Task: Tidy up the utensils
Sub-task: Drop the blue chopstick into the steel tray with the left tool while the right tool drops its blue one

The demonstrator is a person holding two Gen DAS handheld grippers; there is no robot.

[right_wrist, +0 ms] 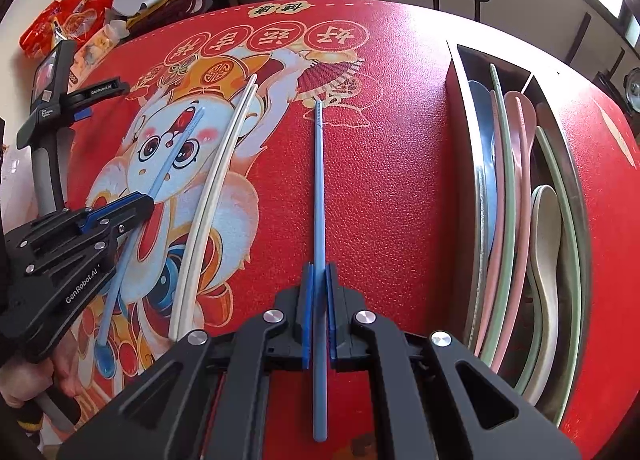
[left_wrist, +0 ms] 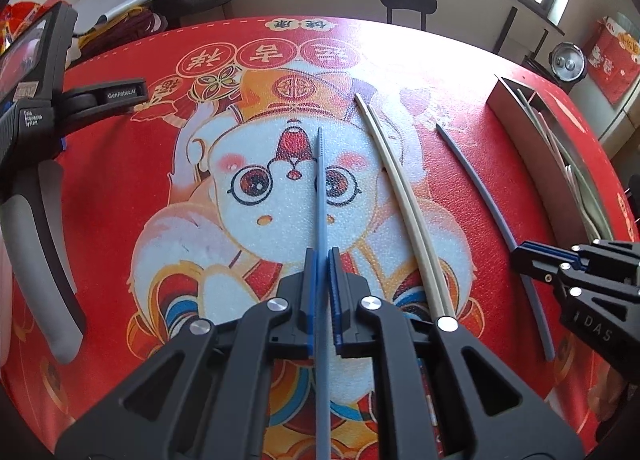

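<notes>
Each hand-held gripper pinches one blue chopstick: left hand-held gripper [left_wrist: 322,256] on the left blue chopstick [left_wrist: 321,187] over the cartoon print mid-tabletop, right hand-held gripper [right_wrist: 319,272] on the right blue chopstick [right_wrist: 319,187] nearer the right edge. Both grips sit near the thick end; I'd lift level so the tips don't drag. Metal utensil tray [right_wrist: 460,71] at the right edge already holds spoons and chopsticks, fairly crowded. Cream chopstick pair [right_wrist: 216,179] lies between the blue ones. Clamp-mounted phone [right_wrist: 50,75] at the left edge, well apart.

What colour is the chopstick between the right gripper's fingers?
Blue. The chopstick in the right gripper shows best in the right wrist view.
</notes>
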